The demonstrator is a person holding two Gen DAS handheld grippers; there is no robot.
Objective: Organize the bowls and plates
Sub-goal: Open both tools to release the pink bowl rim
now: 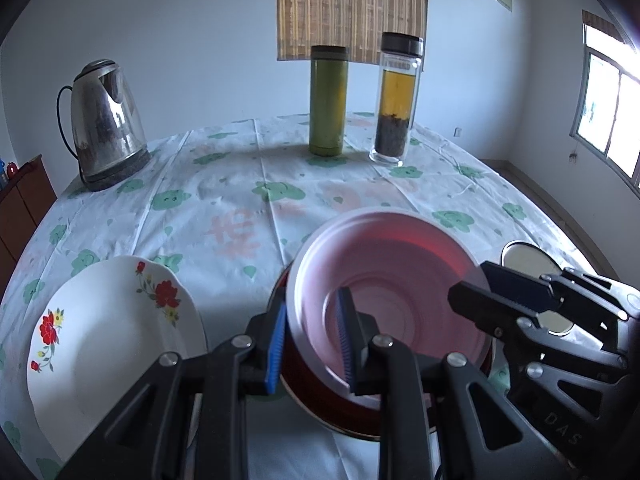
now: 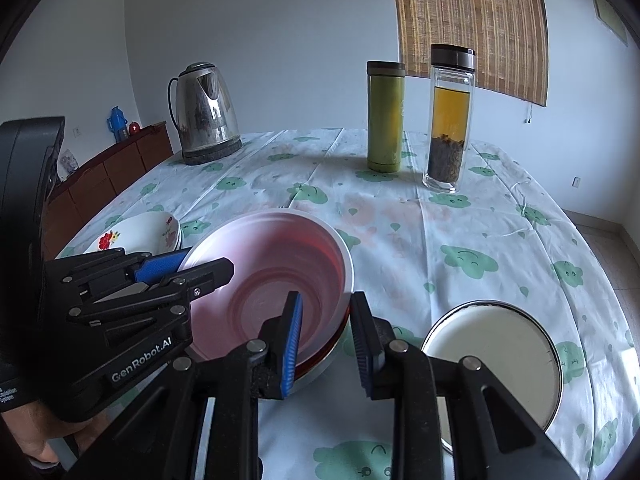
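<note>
A pink bowl point(image 1: 392, 280) point(image 2: 272, 264) sits nested in a dark red bowl point(image 1: 320, 404) near the front of the table. My left gripper point(image 1: 310, 342) point(image 2: 200, 266) is shut on the pink bowl's left rim, one blue pad outside and one inside. At the opposite rim my right gripper point(image 2: 328, 346) point(image 1: 484, 292) straddles the edge of the nested bowls, its inner pad in the pink bowl and its outer pad against the rim. A white plate with red flowers point(image 1: 104, 340) point(image 2: 140, 232) lies to the left. A steel-rimmed white dish point(image 2: 492, 352) point(image 1: 528, 260) lies to the right.
A steel kettle point(image 1: 106, 124) point(image 2: 206, 116) stands at the back left. A green flask point(image 1: 328, 100) point(image 2: 385, 116) and a glass tea bottle point(image 1: 396, 100) point(image 2: 448, 120) stand at the back. Floral cloth covers the table point(image 2: 460, 240). A person's hand point(image 2: 40, 436) holds the left gripper.
</note>
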